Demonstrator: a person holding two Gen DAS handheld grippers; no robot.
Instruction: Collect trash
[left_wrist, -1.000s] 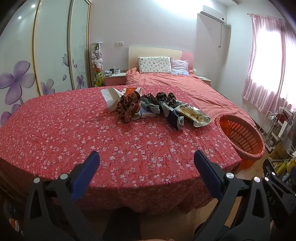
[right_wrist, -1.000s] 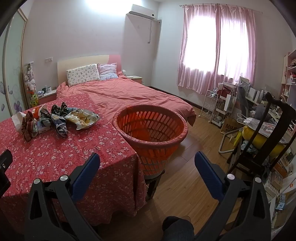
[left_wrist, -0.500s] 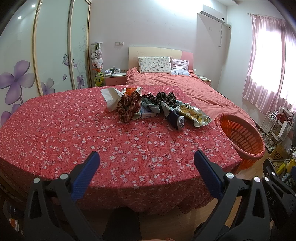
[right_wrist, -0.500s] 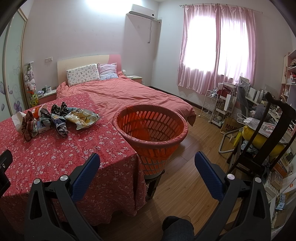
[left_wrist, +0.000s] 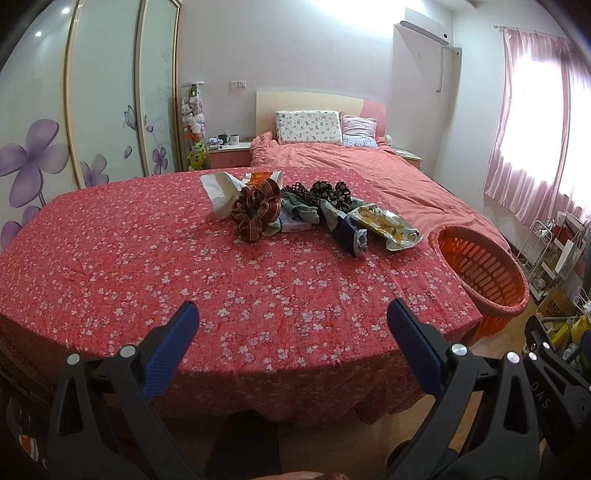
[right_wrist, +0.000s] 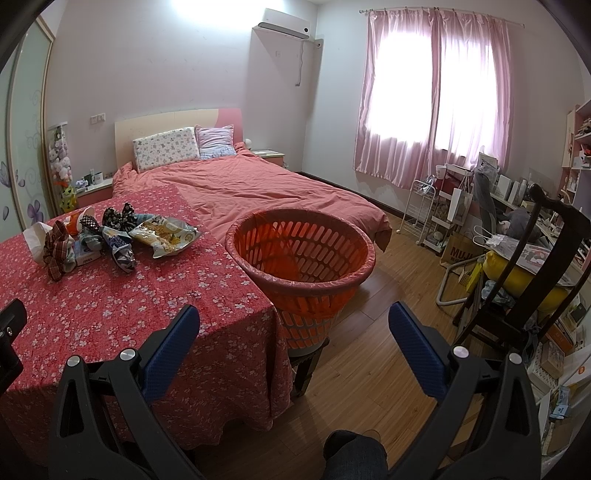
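Right wrist: orange basket (right_wrist: 300, 254) beside table (right_wrist: 110, 314) holds nothing visible.

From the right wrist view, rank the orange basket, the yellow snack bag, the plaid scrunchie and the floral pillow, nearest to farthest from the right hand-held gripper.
From the right hand-held gripper:
1. Orange basket, just ahead, beside the table's corner.
2. Yellow snack bag, ahead-left on the tablecloth.
3. Plaid scrunchie, far left on the table.
4. Floral pillow, at the bed's head by the back wall.
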